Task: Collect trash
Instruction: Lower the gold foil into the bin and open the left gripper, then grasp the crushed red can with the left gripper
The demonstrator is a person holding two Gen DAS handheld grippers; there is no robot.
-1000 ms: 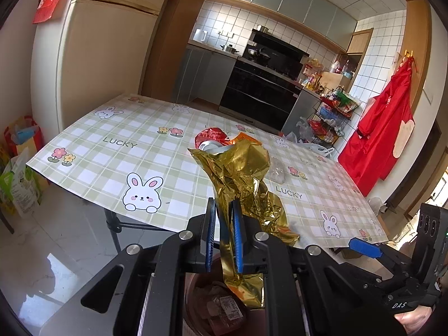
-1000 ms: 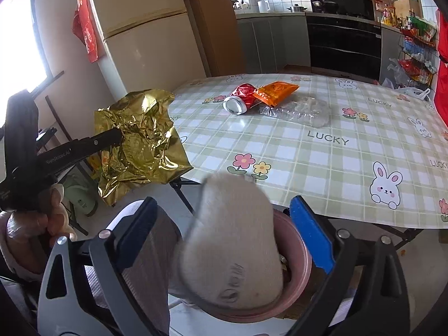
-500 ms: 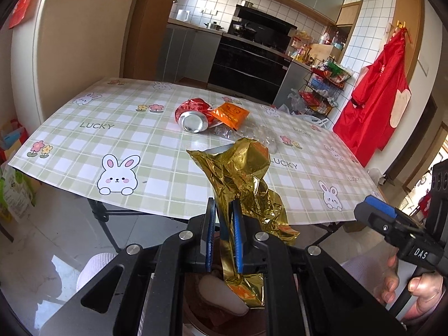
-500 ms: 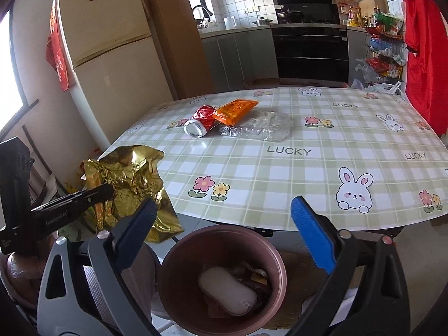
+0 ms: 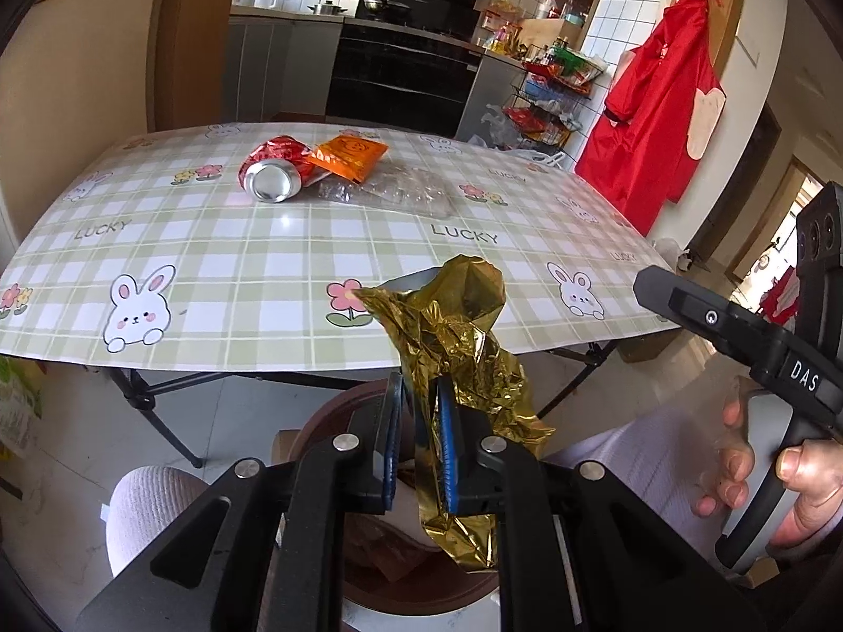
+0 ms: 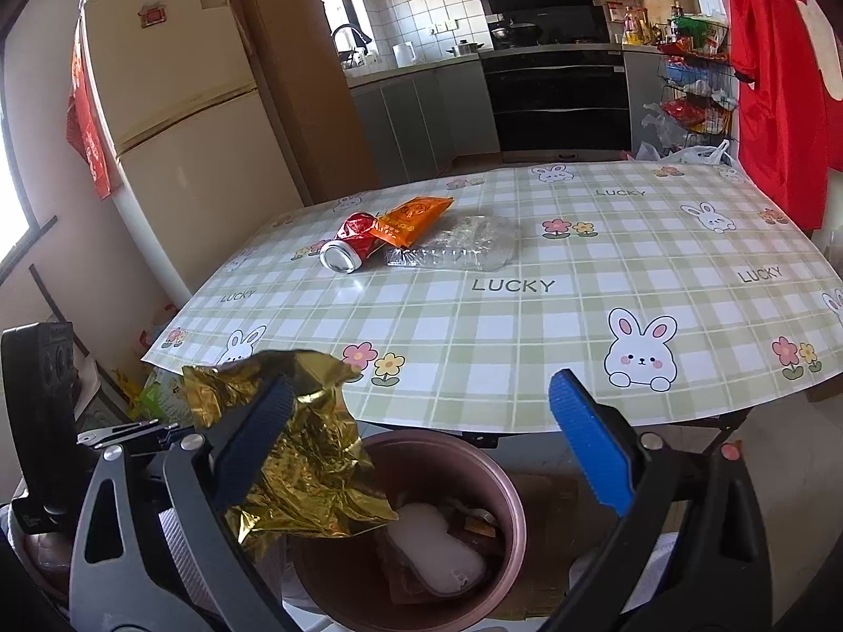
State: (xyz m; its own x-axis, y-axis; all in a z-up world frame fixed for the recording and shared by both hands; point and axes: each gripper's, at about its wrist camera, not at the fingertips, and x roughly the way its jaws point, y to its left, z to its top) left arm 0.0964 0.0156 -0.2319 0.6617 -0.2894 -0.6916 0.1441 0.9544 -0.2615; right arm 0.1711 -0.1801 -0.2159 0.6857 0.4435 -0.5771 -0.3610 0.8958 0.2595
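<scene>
My left gripper (image 5: 419, 442) is shut on a crumpled gold foil wrapper (image 5: 453, 347) and holds it over the left rim of a brown bin (image 6: 495, 474) on the floor before the table. The wrapper also shows in the right wrist view (image 6: 305, 474). My right gripper (image 6: 421, 447) is open and empty above the bin, which holds a white pad (image 6: 437, 547) and other scraps. On the table lie a crushed red can (image 5: 271, 171), an orange packet (image 5: 350, 155) and a clear plastic bottle (image 5: 395, 192).
The table (image 5: 221, 263) has a green checked cloth with rabbits and folding legs below. A fridge (image 6: 174, 121) stands at the left, kitchen units and an oven behind, a red apron (image 5: 653, 105) at the right.
The white pad left my right gripper and now lies in the bin. My left gripper brought the gold wrapper to the right, from beside the bin to over it.
</scene>
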